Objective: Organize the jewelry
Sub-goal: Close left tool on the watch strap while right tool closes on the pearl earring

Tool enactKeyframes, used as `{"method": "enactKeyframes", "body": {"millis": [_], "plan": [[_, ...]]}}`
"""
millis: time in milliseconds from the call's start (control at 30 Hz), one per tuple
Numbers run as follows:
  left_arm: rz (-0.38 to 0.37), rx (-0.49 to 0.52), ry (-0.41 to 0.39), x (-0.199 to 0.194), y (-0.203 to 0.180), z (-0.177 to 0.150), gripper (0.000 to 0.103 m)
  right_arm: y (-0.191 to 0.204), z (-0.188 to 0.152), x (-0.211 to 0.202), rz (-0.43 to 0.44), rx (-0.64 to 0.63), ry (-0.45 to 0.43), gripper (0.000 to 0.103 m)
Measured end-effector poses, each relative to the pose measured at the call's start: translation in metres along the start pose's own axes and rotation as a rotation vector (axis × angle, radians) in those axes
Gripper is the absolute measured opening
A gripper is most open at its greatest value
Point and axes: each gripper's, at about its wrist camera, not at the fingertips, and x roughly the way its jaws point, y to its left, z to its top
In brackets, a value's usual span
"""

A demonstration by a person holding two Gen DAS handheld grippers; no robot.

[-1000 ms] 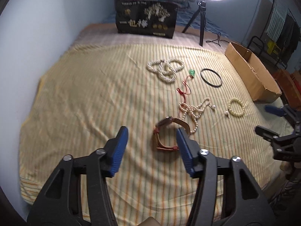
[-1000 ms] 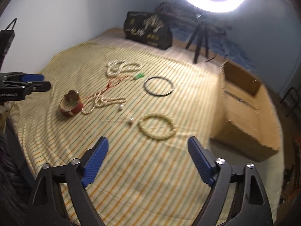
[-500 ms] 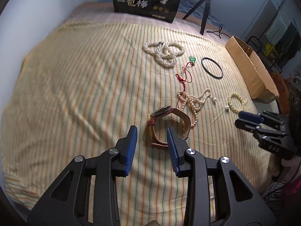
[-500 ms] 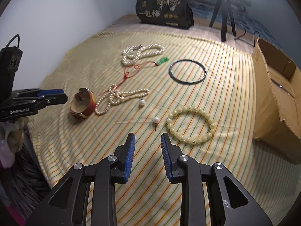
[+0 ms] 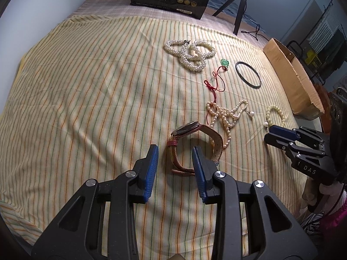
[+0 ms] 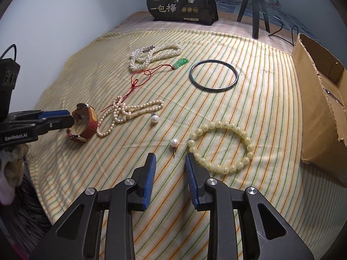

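On the striped cloth (image 5: 86, 86) lie a red-strapped watch (image 5: 186, 127) (image 6: 86, 125), a heap of white pearls (image 5: 190, 54), a green pendant on red cord (image 5: 225, 62), a dark bangle (image 6: 213, 90), a small pearl strand (image 6: 130, 110), a pale bead bracelet (image 6: 219, 124) and two loose pearl earrings (image 6: 174, 142) (image 6: 155, 119). My left gripper (image 5: 174, 151) (image 6: 65, 117) hovers at the watch. Its jaws stand narrowly open around the strap's near loop, pads not touching. My right gripper (image 6: 171, 159) (image 5: 279, 134) is narrowly open and empty, just short of the nearer earring, beside the bracelet.
An open cardboard box (image 6: 321, 99) (image 5: 292, 80) stands at the cloth's right edge. A black printed bag (image 6: 182, 4) and a ring-light tripod (image 6: 256, 6) with its cable stand at the back. A wall runs along the left. The cloth's front edge drops off below the grippers.
Both grippers narrowed their jaws from wide to a small gap and sank toward the cloth. The left came up to the watch, the right to the loose earring by the bracelet.
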Motion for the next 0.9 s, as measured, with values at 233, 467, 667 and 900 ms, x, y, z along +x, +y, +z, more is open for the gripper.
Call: {"method": "enactKeyframes", "body": {"millis": [233, 467, 667, 900], "plan": [[-0.001, -0.016, 0.023, 0.011, 0.003, 0.002, 0.033, 0.004, 0.006, 0.005, -0.025, -0.007, -0.020, 0.021], [0.009, -0.007, 0.039, 0.020, 0.001, 0.003, 0.027, 0.004, 0.009, 0.008, -0.051, -0.034, -0.027, 0.010], [0.049, -0.005, 0.037, 0.021, 0.003, 0.003, 0.007, 0.011, 0.006, 0.007, -0.064, -0.070, -0.035, 0.007], [0.051, -0.004, 0.021, 0.018, 0.005, 0.002, 0.007, 0.013, 0.005, 0.001, -0.054, -0.071, -0.046, 0.007]]}}
